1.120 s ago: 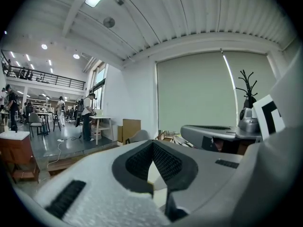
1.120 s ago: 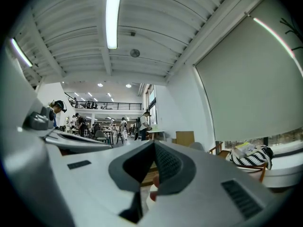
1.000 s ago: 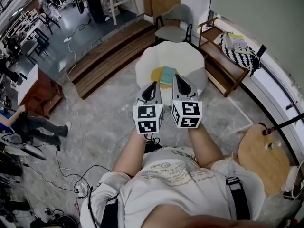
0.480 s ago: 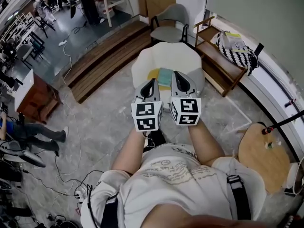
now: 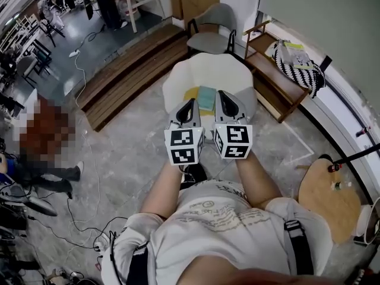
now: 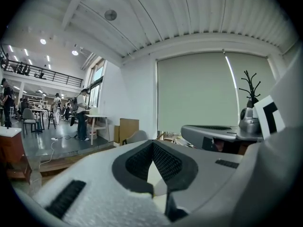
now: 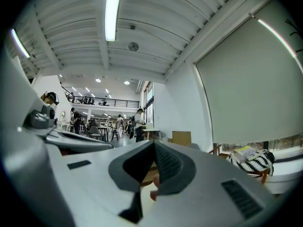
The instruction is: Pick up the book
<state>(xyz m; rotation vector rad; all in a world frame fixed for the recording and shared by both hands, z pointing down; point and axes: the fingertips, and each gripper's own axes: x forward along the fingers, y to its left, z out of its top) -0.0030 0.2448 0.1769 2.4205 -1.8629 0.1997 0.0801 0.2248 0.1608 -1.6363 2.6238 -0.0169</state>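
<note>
As the left gripper (image 5: 191,104) and right gripper (image 5: 221,95) draw nearer the white table (image 5: 208,70) than before, both pressed together, empty, book (image 5: 206,96) on yellow mat (image 5: 192,94), stone floor (image 5: 136,153), wooden steps (image 5: 124,76).

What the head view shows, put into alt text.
A person holds the left gripper and right gripper side by side, both shut, pointing toward a teal book on a white round table. A grey chair stands beyond.

Book (image 5: 207,97) — cover print too small to read.
</note>
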